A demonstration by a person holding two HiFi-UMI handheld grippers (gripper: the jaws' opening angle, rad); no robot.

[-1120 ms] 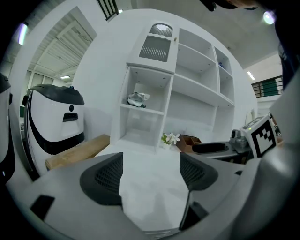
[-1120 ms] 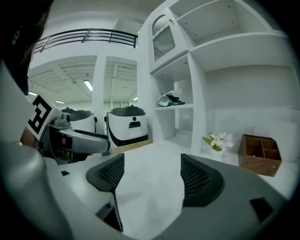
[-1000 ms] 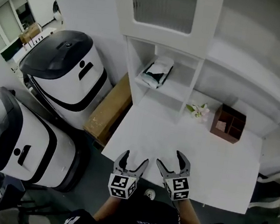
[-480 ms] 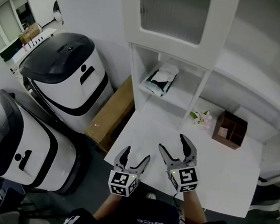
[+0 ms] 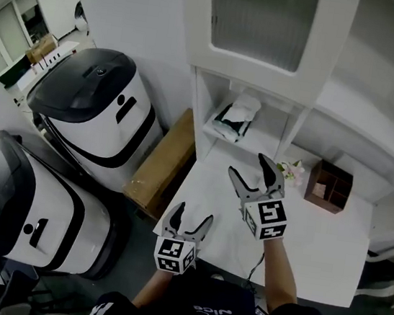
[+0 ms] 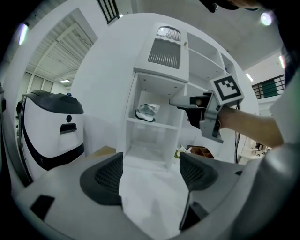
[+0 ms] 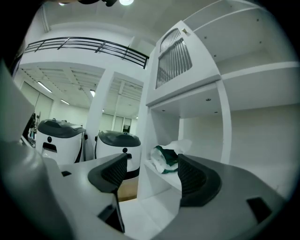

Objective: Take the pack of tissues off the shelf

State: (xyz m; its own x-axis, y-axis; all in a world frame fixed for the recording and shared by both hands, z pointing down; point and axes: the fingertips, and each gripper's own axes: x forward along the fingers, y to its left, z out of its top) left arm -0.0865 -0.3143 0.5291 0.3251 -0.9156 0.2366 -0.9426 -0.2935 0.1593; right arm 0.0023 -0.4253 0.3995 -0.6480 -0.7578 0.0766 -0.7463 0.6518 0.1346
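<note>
Your left gripper (image 5: pixel 186 226) hangs by the table's (image 5: pixel 316 243) near edge, jaws apart, empty. Your right gripper's (image 5: pixel 248 165) jaws are closing on nothing; too narrow, they'll shove the pack of tissues (image 5: pixel 237 117) deeper along its shelf (image 5: pixel 254 138)

Right gripper (image 5: pixel 247 164), closing empty, has neared the pack of tissues (image 5: pixel 236 116).

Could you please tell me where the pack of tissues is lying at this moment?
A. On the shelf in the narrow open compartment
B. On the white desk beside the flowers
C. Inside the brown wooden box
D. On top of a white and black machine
A: the pack of tissues lies on the shelf of the narrow compartment, raised above the desk.
</note>
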